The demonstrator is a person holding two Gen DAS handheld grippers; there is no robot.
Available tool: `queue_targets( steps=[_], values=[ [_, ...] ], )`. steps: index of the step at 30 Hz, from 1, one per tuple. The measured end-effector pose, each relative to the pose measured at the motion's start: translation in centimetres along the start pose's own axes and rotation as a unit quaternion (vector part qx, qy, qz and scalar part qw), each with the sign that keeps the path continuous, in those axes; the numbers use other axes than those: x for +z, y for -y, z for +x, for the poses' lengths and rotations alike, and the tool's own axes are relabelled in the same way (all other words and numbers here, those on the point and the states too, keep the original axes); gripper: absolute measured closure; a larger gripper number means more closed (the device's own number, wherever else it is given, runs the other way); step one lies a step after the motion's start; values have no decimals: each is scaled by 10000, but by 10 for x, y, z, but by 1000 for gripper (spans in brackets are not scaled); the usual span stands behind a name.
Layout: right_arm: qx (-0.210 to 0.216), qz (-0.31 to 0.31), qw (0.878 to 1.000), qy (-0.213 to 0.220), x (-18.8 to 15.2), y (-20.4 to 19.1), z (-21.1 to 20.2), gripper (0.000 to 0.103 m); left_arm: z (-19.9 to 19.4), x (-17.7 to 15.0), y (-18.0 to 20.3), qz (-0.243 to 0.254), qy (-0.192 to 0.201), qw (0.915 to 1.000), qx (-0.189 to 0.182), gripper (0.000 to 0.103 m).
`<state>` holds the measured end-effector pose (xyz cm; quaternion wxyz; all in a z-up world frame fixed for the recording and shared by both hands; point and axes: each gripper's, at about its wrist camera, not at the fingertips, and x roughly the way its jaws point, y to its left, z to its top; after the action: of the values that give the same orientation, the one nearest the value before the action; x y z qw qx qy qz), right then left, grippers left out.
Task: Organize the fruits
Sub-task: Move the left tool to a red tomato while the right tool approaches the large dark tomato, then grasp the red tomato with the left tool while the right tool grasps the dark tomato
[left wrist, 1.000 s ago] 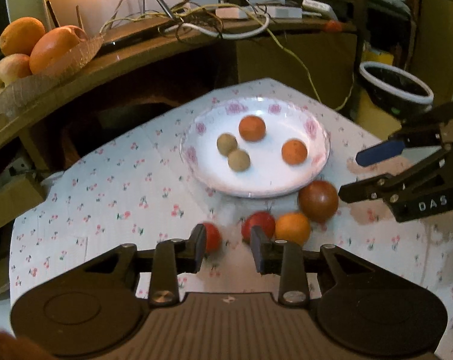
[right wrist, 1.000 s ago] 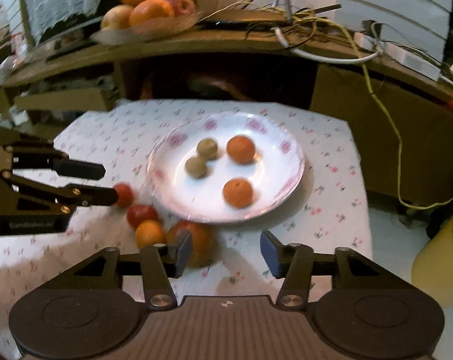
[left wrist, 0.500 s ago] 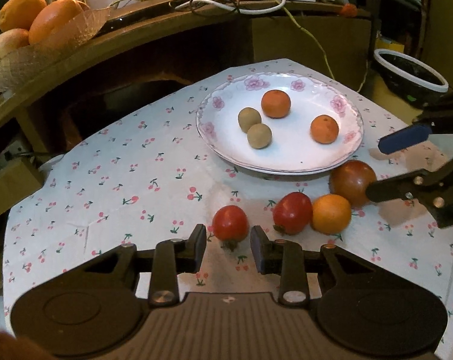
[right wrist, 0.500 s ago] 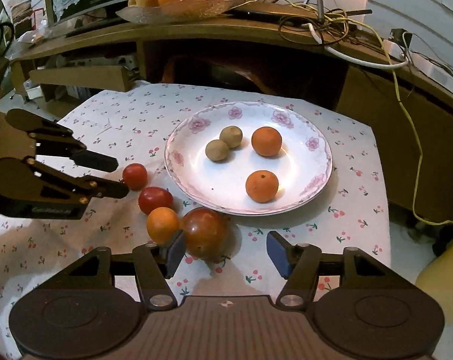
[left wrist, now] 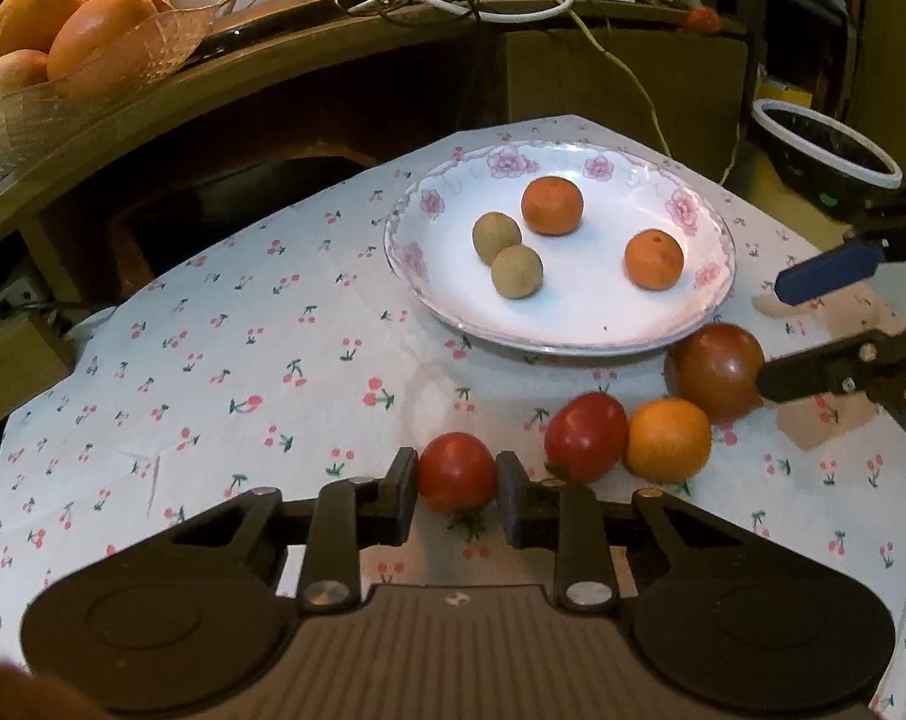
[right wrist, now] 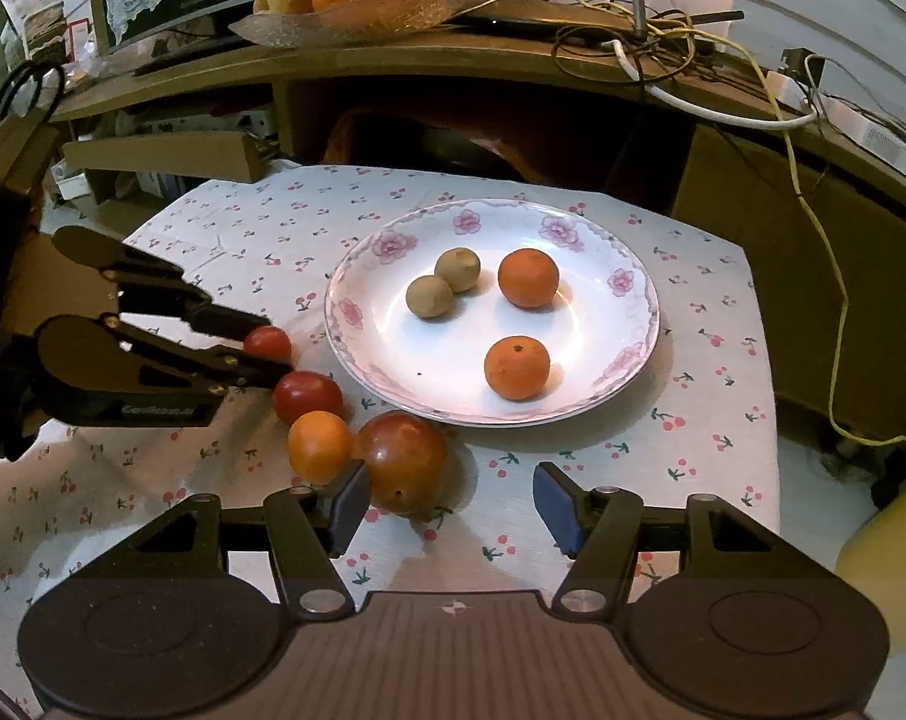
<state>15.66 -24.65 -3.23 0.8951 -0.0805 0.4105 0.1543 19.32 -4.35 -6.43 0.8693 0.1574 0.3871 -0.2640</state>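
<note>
Dim warm indoor light, bright glare at the top (behind the shelf), soft shadows, sharp focus, fisheye-curved dark edges.

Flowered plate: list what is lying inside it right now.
The plate holds two oranges, one farther and one nearer, and two small greenish-brown fruits touching each other. Nothing covers the plate; only what lies under the fruits is hidden.
</note>
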Motion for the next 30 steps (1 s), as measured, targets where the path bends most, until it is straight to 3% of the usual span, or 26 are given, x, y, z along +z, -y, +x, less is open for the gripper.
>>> queue_targets(
  steps=[5,15,21,22,25,30],
  values=[
    [7,-9,10000,-20,0,-1,0,47,-11,-3,4,21,6,10000,-58,70],
    [91,-69,9999,-4,3,-7,10,42,-14,-11,8,5,-118,9994,-324,70],
    [187,41,9996,-229,3,-9,24,43,-14,-13,6,-73,-111,9992,-368,70],
    [195,93,9994,-269,3,-9,26,44,-15,-13,7,-67,-108,9992,-367,70],
    [460,250,9981,-314,5,-9,27,63,-16,-14,8,-23,-100,9993,-352,70],
    [315,162,9988,-350,3,-15,24,64,-20,-16,12,19,-87,9991,-415,70]
  ],
)
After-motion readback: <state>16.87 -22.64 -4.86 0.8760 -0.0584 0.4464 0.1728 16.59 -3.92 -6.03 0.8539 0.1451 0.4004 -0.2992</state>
